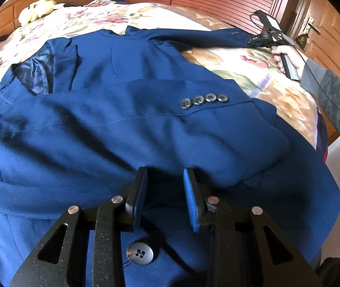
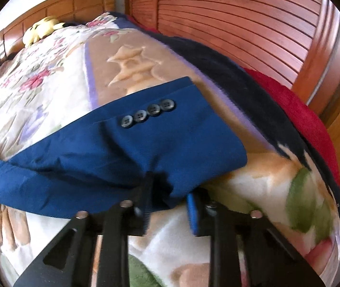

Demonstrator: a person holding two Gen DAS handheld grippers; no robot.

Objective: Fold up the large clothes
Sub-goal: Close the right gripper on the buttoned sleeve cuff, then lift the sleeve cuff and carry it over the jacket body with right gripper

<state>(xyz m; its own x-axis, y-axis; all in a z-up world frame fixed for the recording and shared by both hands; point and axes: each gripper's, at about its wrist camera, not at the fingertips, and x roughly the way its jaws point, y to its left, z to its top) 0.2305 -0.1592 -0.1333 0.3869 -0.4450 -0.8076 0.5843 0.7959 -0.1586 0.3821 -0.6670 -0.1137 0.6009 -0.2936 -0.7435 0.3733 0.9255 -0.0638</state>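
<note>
A blue suit jacket (image 1: 126, 129) lies spread on a floral bedspread (image 1: 253, 76). One sleeve is folded across its body, with several grey cuff buttons (image 1: 204, 100). My left gripper (image 1: 165, 179) is open, its fingers just above the jacket front near a large grey button (image 1: 140, 254). In the left wrist view my right gripper (image 1: 253, 41) is at the end of the other, outstretched sleeve. In the right wrist view that sleeve (image 2: 126, 141) with its cuff buttons (image 2: 148, 114) lies ahead, and my right gripper (image 2: 170, 186) is open with the sleeve edge between its fingers.
A yellow plush toy (image 1: 39, 8) lies by the wooden headboard (image 2: 57, 9). Slatted wooden wardrobe doors (image 2: 241, 19) stand beyond the bed. A dark blue blanket (image 2: 229, 71) and a red blanket (image 2: 296, 110) hang over the bed's far edge. A door with a handle (image 1: 311, 24) is at right.
</note>
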